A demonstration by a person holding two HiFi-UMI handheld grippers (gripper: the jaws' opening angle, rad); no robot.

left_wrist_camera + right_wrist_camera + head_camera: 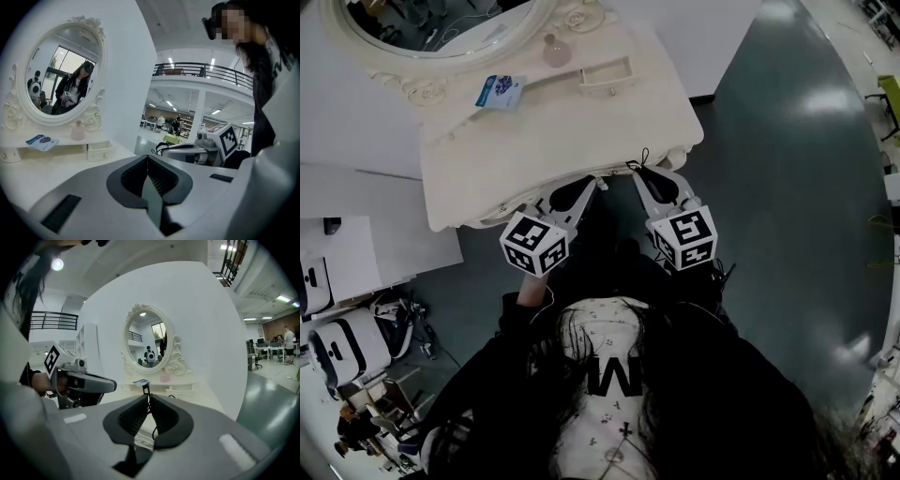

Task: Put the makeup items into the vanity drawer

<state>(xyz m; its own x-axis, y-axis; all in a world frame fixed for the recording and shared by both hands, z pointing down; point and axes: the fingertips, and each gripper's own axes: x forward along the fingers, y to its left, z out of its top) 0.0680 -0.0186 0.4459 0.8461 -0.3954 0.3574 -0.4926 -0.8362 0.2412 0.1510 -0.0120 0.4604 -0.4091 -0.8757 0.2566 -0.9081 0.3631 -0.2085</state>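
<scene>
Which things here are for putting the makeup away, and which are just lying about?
For the job:
pink glass bottle; blue-and-white flat packet; small white open drawer on the vanity shelf; right gripper, fingers shut on a thin black cord; left gripper, fingers shut, empty.

Just lying about:
oval white-framed mirror; white-and-black machine on the floor.

The head view is dim toward its bottom, where dark clothing swallows detail, while the cream vanity top [572, 122] reads bright and flat. Overhead lights glare in pale patches on the glossy floor [806, 169]. Both gripper views bend strongly at the edges (black corners ring them), with near foregrounds soft.
</scene>
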